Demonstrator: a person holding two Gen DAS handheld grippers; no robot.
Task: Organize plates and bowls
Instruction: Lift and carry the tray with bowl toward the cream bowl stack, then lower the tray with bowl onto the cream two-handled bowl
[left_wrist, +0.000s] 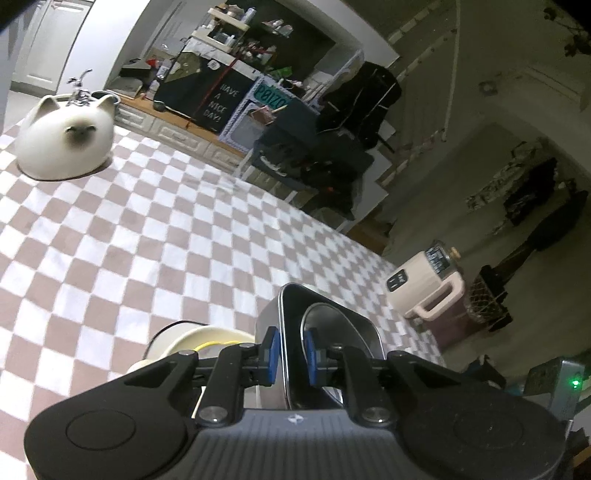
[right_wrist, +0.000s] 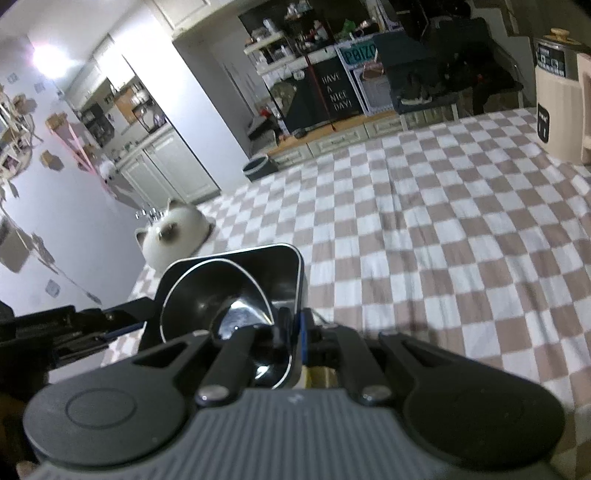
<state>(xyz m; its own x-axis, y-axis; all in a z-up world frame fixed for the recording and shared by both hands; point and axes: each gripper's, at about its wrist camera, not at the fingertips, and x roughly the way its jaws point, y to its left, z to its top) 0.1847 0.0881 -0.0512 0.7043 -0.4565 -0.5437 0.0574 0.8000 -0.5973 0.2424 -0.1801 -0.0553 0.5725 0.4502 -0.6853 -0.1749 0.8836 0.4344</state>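
While the metal tray (right_wrist: 258, 266) with a round bowl (right_wrist: 218, 295) inside is clamped at its rim by the right gripper (right_wrist: 293, 332), its opposite wall is straddled, ungripped, by the slightly parted left gripper (left_wrist: 291, 349) above the checkered cloth (left_wrist: 147, 240).

a black board (right_wrist: 337, 96) reads "have a nice day!"; a teal plate (right_wrist: 357, 54) reads "p8izo".
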